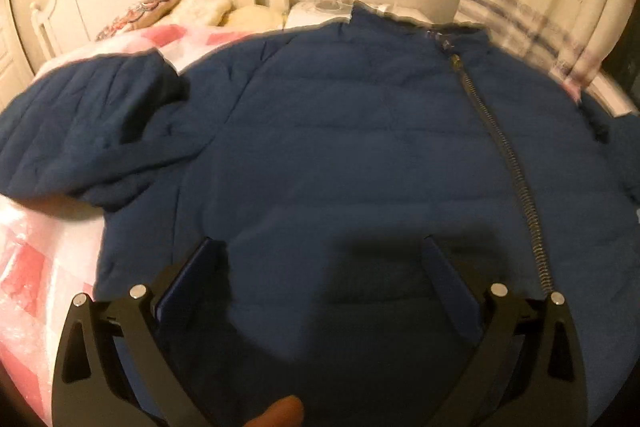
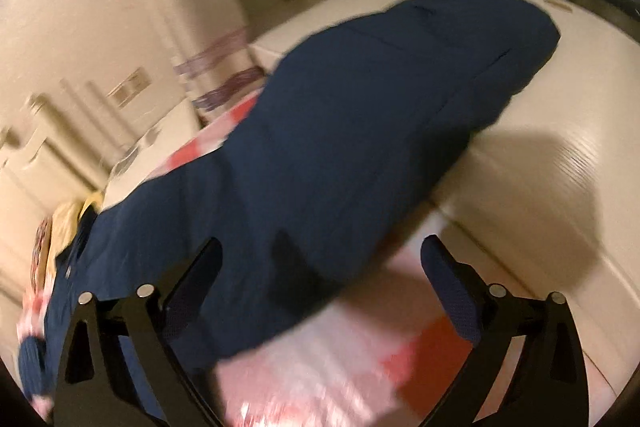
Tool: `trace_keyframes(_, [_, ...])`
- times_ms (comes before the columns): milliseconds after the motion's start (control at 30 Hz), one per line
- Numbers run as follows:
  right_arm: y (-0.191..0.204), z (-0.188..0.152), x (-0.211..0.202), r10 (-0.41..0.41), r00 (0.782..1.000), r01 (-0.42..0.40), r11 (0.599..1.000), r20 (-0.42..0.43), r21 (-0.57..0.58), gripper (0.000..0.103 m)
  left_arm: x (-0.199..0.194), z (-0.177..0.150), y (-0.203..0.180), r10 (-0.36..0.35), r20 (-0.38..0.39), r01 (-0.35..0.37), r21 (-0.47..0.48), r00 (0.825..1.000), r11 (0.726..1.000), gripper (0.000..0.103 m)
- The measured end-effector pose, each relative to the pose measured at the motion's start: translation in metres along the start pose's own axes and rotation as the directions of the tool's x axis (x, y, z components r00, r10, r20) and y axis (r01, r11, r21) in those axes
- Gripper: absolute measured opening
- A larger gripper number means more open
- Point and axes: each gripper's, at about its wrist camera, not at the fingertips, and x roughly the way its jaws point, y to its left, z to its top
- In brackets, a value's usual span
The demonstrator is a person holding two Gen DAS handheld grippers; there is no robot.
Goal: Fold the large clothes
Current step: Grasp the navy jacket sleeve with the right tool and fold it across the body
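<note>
From the left wrist, the navy puffer jacket (image 1: 340, 147) lay spread front-up across the pink-and-white bedspread (image 1: 28, 267), its zipper (image 1: 508, 155) running diagonally and closed up to the collar. One sleeve (image 1: 88, 131) was bunched out to the side. The left gripper (image 1: 320, 247) hovered over the hem, jaws wide apart, gripping nothing. Over to the right wrist, badly blurred: the jacket's other sleeve (image 2: 420, 75) draped off the bed edge toward the pale floor (image 2: 560, 187), and the right gripper (image 2: 324, 251) was spread open, nothing held.
</note>
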Motion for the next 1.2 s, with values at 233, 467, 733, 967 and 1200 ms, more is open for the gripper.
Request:
trace_keyframes(233, [0.007, 0.008, 0.005, 0.094, 0.994, -0.094, 0.996, 0.054, 0.003, 0.033, 0.005, 0.004, -0.001, 0.013, -0.024, -0.013, -0.010, 1.000, 1.000, 0.101])
trace_keyframes(467, [0.127, -0.021, -0.079, 0.321, 0.930, -0.236, 0.894, 0.179, -0.381, 0.028, 0.005, 0.005, -0.002, 0.003, -0.032, -0.003, -0.005, 0.999, 1.000, 0.101])
trace_keyframes(733, [0.245, -0.136, -0.053, 0.345, 0.926, -0.355, 0.668, -0.151, -0.654, 0.029, 0.001, 0.002, 0.004, -0.011, -0.016, 0.010, -0.034, 1.000, 0.999, 0.101])
trace_keyframes(967, [0.235, -0.154, -0.014, 0.254, 0.894, -0.440, 0.662, -0.370, -0.607, 0.079, 0.000, 0.001, 0.005, -0.009, -0.008, 0.009, -0.041, 1.000, 0.999, 0.101])
trace_keyframes(1200, [0.115, -0.087, -0.050, 0.432, 0.870, -0.488, 0.824, -0.239, -0.287, 0.082, -0.002, 0.001, 0.004, -0.013, 0.004, 0.013, -0.045, 1.000, 0.999, 0.101])
